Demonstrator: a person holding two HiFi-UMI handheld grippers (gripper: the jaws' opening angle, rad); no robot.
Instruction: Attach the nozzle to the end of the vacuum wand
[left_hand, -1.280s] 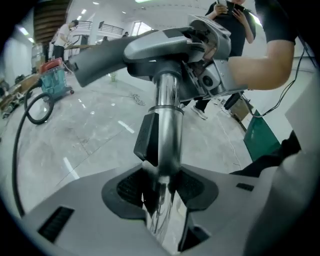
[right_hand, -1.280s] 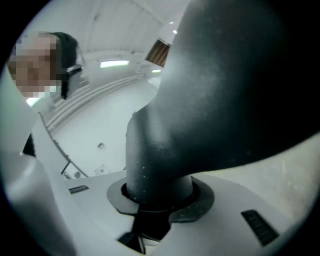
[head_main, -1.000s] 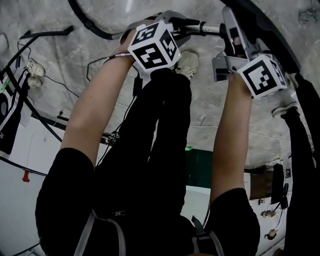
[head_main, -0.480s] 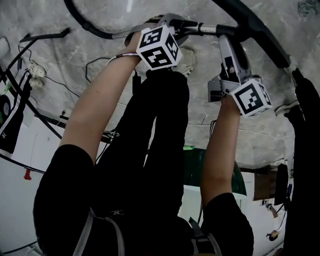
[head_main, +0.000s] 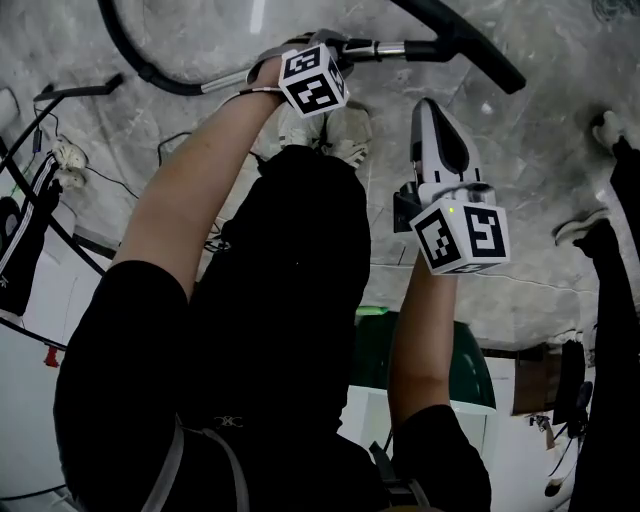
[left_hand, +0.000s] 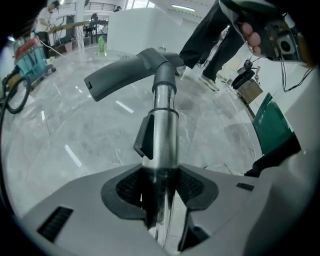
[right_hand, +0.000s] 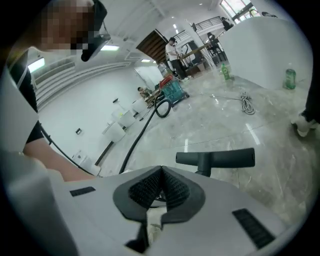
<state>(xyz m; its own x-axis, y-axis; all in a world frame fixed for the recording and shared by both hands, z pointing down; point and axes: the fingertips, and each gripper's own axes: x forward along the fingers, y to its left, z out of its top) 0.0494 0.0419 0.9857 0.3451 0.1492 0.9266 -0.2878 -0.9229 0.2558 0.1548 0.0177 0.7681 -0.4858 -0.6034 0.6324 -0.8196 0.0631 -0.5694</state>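
Two tongs are in my hands, one each. My left tongs (left_hand: 160, 186) are clamped on the single shiny metal vacuum wand (left_hand: 164, 125), which runs straight out between the pads. One dark grey floor nozzle (left_hand: 122, 75) sits on the wand's far end, its socket over the tube and its long head angled out to the left above the grey marble floor (left_hand: 75, 135). One black clip (left_hand: 145, 136) sticks out from the wand's left side, just beyond the pads.

My right tongs (right_hand: 159, 186) have just been closing and now stand pressed together with nothing between them. They are apart from the wand, and the nozzle (right_hand: 215, 159) shows beyond their tips.

From the head view, the left tongs (head_main: 345, 45) hold the wand (head_main: 385, 47) at the top, the nozzle (head_main: 470, 48) reaching out to the right, and one black hose (head_main: 150, 80) curving away to the left. The right tongs (head_main: 428, 108) hang lower, beside my leg. Two green bottles (right_hand: 290, 79) stand far off on the floor.
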